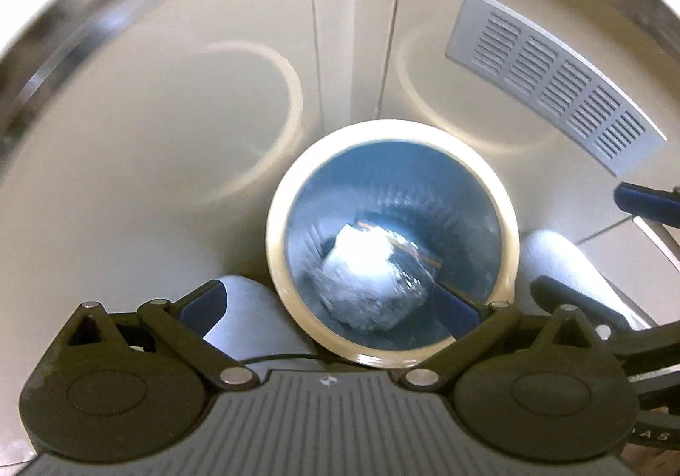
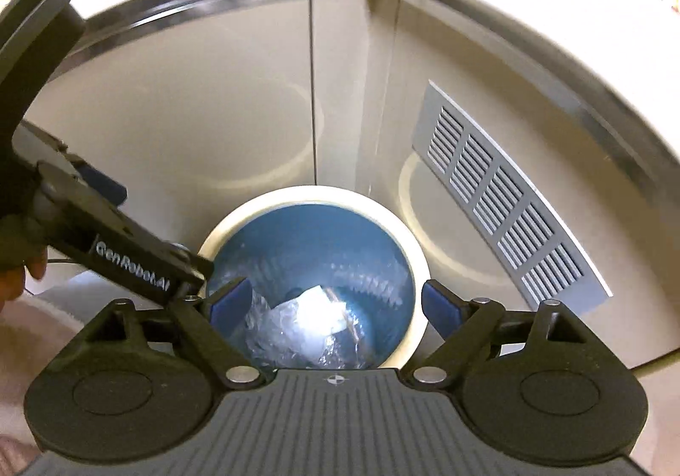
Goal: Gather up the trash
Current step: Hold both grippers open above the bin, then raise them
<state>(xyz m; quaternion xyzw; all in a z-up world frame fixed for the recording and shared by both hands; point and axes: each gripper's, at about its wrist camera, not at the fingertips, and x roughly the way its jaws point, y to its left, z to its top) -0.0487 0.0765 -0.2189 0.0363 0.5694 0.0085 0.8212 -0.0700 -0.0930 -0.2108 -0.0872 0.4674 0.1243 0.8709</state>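
Trash (image 1: 374, 276) in bin (image 1: 276, 229); claw (image 2: 127, 259) marked "GenRobot.AI".

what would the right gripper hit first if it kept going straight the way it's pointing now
Most likely the crumpled clear plastic lying inside the blue-lined bin. The right gripper is open and empty, aimed into the bin's mouth, though depth is hard to judge.

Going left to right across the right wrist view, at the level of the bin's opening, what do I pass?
The left gripper poking in from the left edge → the bin with crumpled trash inside → the grey vent grille on the cabinet panel.
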